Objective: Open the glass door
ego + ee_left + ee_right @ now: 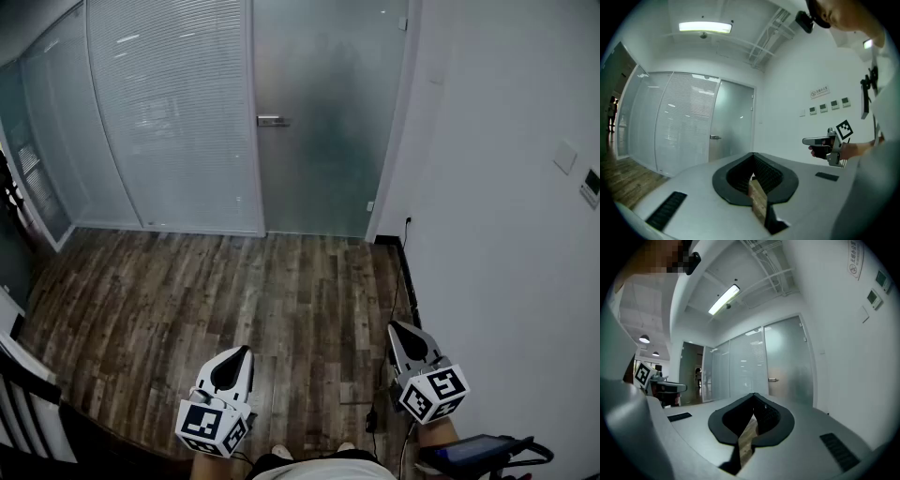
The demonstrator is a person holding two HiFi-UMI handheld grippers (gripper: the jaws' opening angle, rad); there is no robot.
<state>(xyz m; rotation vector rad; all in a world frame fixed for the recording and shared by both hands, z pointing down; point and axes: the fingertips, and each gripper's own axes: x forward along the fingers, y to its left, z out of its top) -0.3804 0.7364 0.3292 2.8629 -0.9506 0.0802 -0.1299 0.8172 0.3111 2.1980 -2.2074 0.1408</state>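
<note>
inspector: position of the glass door?

assistant: straight ahead, closed and frosted, with its metal handle at the door's left edge. a glass partition with blinds adjoins the door on its left, a white wall on its right.

inspector: and the tongs?

assistant: left gripper clenched, nothing between the jaws. right gripper likewise clenched, empty. both held level, pointing toward the door and well short of it — wooden floor lies between them and the door. neither touches the handle.
</note>
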